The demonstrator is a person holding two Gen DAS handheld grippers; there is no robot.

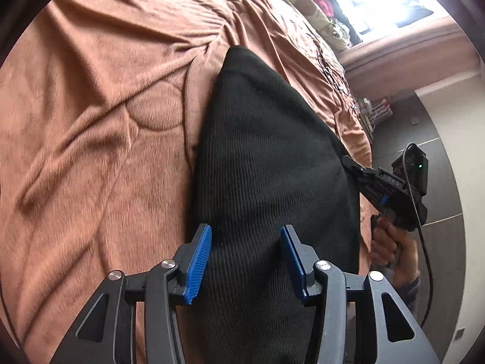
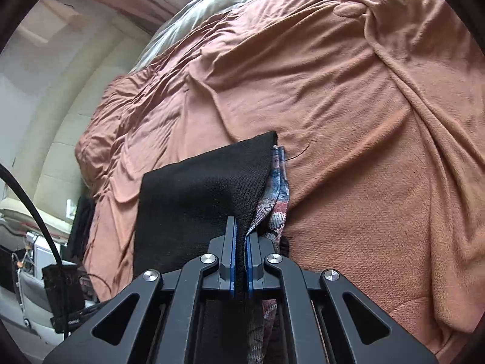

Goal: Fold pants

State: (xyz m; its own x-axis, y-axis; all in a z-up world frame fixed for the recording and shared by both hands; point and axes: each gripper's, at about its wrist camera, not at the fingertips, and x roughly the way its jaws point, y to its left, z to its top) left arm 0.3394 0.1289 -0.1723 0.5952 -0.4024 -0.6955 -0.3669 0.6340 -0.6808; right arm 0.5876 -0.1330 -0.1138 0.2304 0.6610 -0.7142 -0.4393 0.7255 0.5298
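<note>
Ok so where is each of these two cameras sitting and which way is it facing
Left wrist: on the left gripper, aimed down along the black pants on the brown blanket; jaws open; the right gripper and hand show.
Right wrist: on the right gripper, aimed across the bed, shut on the pants edge.
Shared: pants, blanket.

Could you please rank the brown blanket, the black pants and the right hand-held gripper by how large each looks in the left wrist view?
1. brown blanket
2. black pants
3. right hand-held gripper, farther off, so its real size is unsure
</note>
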